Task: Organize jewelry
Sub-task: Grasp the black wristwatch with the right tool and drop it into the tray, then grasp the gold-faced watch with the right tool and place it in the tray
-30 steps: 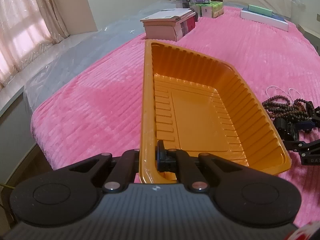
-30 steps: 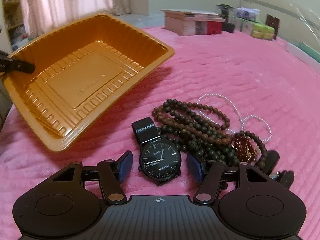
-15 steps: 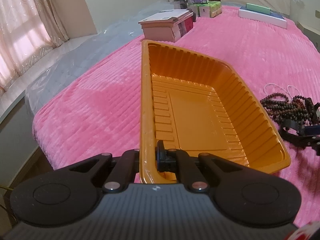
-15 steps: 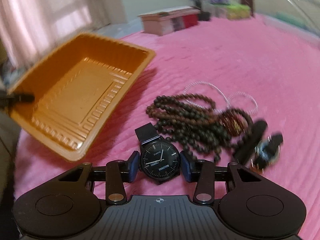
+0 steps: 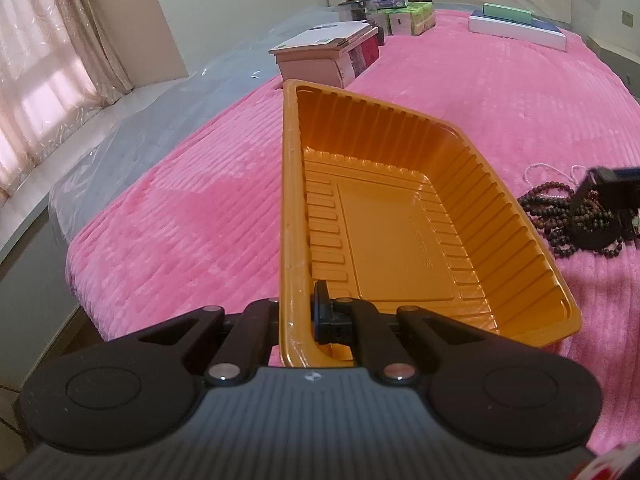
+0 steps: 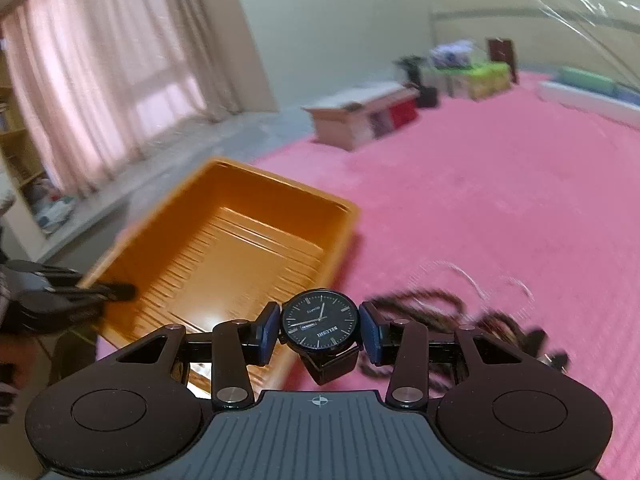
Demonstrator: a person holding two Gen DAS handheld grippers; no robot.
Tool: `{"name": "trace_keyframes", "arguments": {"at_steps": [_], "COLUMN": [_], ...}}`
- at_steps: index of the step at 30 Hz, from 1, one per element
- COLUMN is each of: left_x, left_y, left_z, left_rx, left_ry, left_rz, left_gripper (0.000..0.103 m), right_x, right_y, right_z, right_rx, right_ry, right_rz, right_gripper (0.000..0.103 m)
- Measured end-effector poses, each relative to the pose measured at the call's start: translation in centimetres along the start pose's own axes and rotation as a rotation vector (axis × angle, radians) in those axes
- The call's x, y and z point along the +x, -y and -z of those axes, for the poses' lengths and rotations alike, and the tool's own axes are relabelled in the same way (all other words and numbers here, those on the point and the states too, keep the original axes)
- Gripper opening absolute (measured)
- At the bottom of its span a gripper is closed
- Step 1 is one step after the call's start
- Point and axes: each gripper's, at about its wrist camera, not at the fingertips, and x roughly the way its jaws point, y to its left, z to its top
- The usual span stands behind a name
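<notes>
My left gripper [image 5: 298,316] is shut on the near rim of an orange plastic tray [image 5: 290,200], which lies empty on the pink bedspread. In the right wrist view the same tray [image 6: 224,256] sits to the left, with the left gripper [image 6: 100,292] pinching its edge. My right gripper [image 6: 319,328] is shut on a black wristwatch [image 6: 319,322], its blue pads pressing both sides of the case, and the watch is lifted off the bed beside the tray. A heap of dark bead strands [image 6: 432,300] and a thin white bead strand [image 6: 460,272] lie right of the tray.
A pink plush bedspread [image 5: 500,92] covers the bed. A flat cardboard box [image 5: 328,56] and several smaller boxes [image 5: 404,16] stand at the far end. The bed's left edge drops off beside curtains [image 5: 44,60]. A small dark item [image 6: 554,358] lies right of the beads.
The right gripper closed on the watch lying on the bed and lifted it, swinging the view up and toward the tray. The left gripper and tray stayed put.
</notes>
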Motion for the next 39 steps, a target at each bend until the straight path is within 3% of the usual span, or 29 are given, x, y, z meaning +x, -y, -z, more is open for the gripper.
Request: {"name": "trace_keyframes", "arguments": {"at_steps": [7, 14, 16, 20, 33, 39], "left_x": [0.0, 0.0, 0.0, 0.0, 0.0, 0.0], "left_y": [0.0, -0.1, -0.1, -0.1, 0.0, 0.1], "left_z": [0.1, 0.1, 0.1, 0.2, 0.2, 0.1], "left_rx": [0.005, 0.003, 0.003, 0.003, 0.002, 0.005], "left_ry": [0.006, 0.005, 0.005, 0.007, 0.009, 0.005], "left_rz": [0.007, 0.014, 0.017, 0.019, 0.018, 0.012], "left_gripper": [0.002, 0.002, 0.002, 0.002, 0.002, 0.002], "right_x": [2.5, 5.4, 5.4, 4.0, -2.3, -3.8], "right_y": [-2.7, -4.9, -4.9, -4.1, 5.9, 9.1], "right_z": [0.4, 3.0, 3.6, 3.9, 7.3, 7.2], "right_rx": [-0.064, -0.174, -0.184, -0.178, 0.007, 0.062], "right_ry": [-0.024, -0.099, -0.083, -0.022, -0.022, -0.011], "right_rz": [-0.086, -0.092, -0.105, -0.1, 0.316, 0.379], "right_gripper": [0.043, 0.043, 0.043, 0.062, 0.062, 0.062]}}
